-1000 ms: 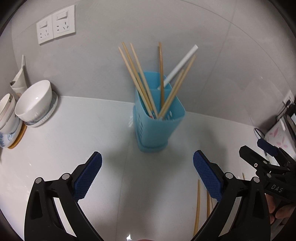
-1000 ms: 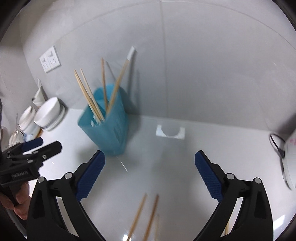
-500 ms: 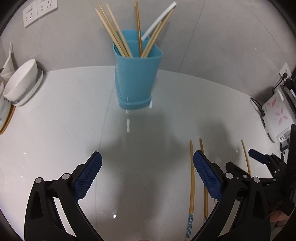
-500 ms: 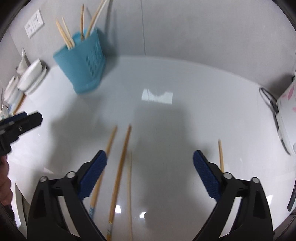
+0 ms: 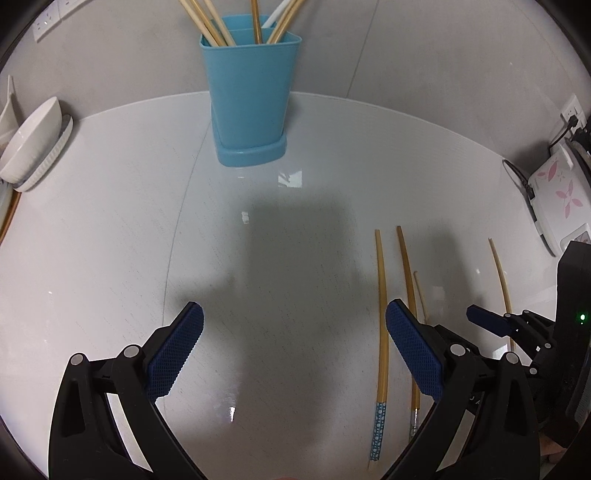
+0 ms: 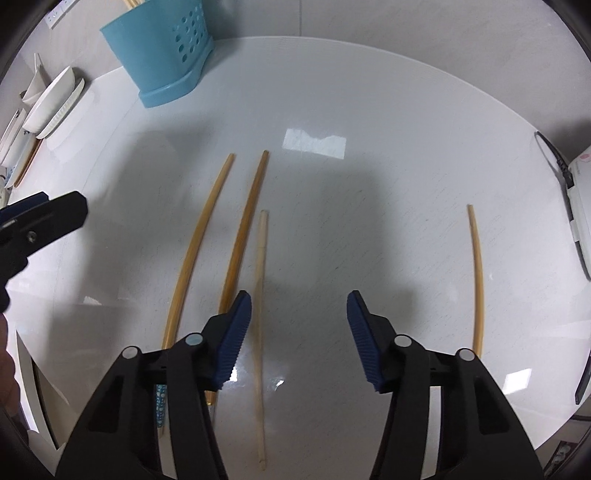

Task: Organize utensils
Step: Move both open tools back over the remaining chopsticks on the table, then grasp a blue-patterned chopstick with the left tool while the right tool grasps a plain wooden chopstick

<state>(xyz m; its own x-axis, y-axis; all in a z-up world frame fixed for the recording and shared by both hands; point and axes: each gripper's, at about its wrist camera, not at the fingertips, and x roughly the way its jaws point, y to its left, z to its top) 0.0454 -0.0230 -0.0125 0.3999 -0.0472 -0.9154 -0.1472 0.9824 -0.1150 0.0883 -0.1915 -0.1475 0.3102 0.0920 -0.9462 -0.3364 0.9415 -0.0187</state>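
Observation:
A blue utensil holder (image 5: 249, 96) with several chopsticks stands at the back of the white counter; it also shows in the right wrist view (image 6: 159, 48). Several chopsticks lie loose on the counter: a blue-tipped one (image 6: 199, 243), a brown one (image 6: 245, 221), a pale one (image 6: 260, 325) and a separate one at the right (image 6: 477, 273). My right gripper (image 6: 299, 332) is open and empty just above the pale chopstick, which lies between its fingers near the left pad. My left gripper (image 5: 293, 350) is open and empty, left of the chopsticks (image 5: 382, 325).
White bowls and plates (image 5: 31, 144) are stacked at the left edge of the counter. A white appliance with a pink flower pattern (image 5: 557, 192) and its cable sit at the right. Wall sockets (image 5: 51, 18) are on the grey wall.
Both grippers have tilted down and pulled back from the holder toward the loose chopsticks. The right gripper has lowered over the pale chopstick and its jaws have narrowed somewhat.

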